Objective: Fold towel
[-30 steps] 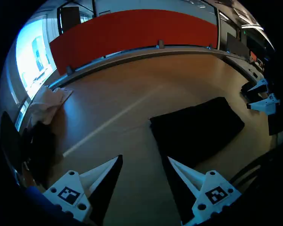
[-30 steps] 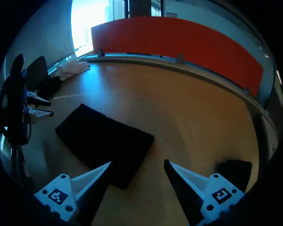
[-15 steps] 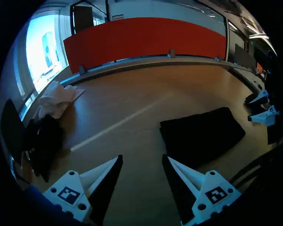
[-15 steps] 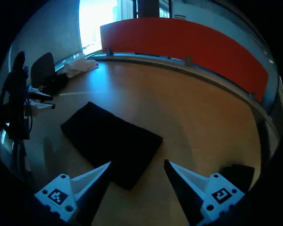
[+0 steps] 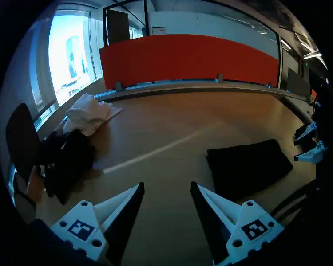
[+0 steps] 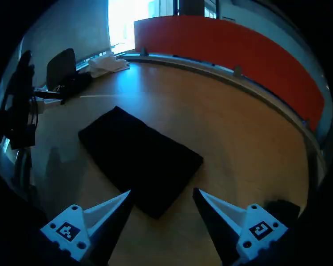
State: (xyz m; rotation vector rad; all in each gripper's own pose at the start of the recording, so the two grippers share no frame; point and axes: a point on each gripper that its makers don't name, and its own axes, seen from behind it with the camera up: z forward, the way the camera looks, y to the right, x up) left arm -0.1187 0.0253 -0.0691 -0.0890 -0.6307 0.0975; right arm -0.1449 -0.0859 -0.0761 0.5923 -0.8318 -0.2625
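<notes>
Markers [image 5: 81, 229], black-and-white squares, sat on our tools' fingers. We held left tool [image 5: 166, 184] and right tool [image 6: 162, 190] released, empty. Folded black towel [image 6: 140, 155] lay on the surface [image 5: 166, 128], ahead-right of the left tool and just beyond the right tool's tips.

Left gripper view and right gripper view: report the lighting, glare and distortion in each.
Left gripper view: the window is blown out white, the red partition bows from fisheye distortion, the black towel is too dark for detail. Right gripper view: the window glares too, casting a bluish sheen on the table; the black towel is a flat black shape.
</notes>
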